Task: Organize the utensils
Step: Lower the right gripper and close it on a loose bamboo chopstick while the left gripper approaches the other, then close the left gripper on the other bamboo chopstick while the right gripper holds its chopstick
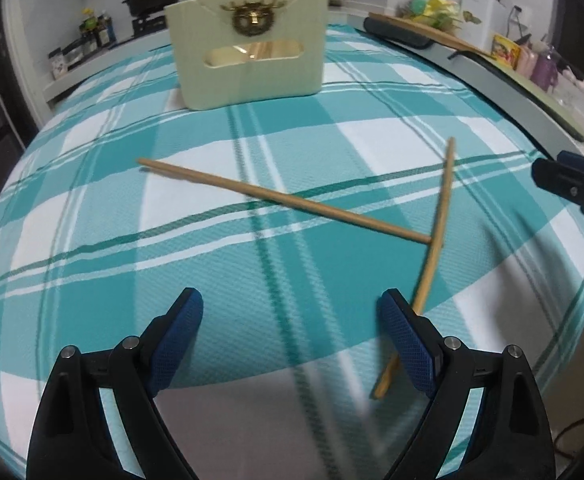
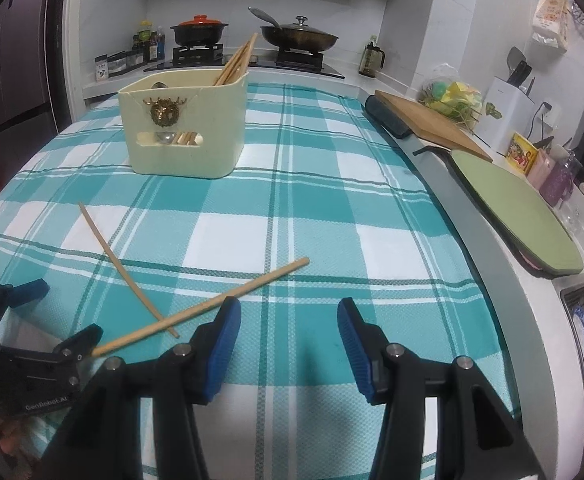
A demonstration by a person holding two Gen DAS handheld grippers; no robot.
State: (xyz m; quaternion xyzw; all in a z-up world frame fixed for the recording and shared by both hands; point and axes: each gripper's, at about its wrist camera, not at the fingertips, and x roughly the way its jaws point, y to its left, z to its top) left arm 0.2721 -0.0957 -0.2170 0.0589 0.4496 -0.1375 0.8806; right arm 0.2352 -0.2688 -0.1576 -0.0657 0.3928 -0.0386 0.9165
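Two wooden chopsticks lie crossed on the teal checked cloth. In the left wrist view the long chopstick (image 1: pixel 284 199) runs from left to right, and the second chopstick (image 1: pixel 437 240) runs down under the right finger (image 1: pixel 405 340). My left gripper (image 1: pixel 290 308) hangs open just above the cloth, nothing between its pads. A cream utensil holder (image 1: pixel 248 48) stands at the far side with chopsticks and a spoon in it. My right gripper (image 2: pixel 288 312) is open and empty; one chopstick (image 2: pixel 200 307) passes just beyond its left fingertip, the other chopstick (image 2: pixel 128 270) lies further left. The left gripper (image 2: pixel 68 306) shows at lower left, the holder (image 2: pixel 184 132) at the back.
A wooden cutting board (image 2: pixel 431 120) and a green mat (image 2: pixel 519 208) lie on the counter along the table's grey right edge (image 2: pixel 487 248). Behind the table a stove carries a pot (image 2: pixel 200 30) and a pan (image 2: pixel 299 38). A white knife block (image 2: pixel 509 108) stands at the right.
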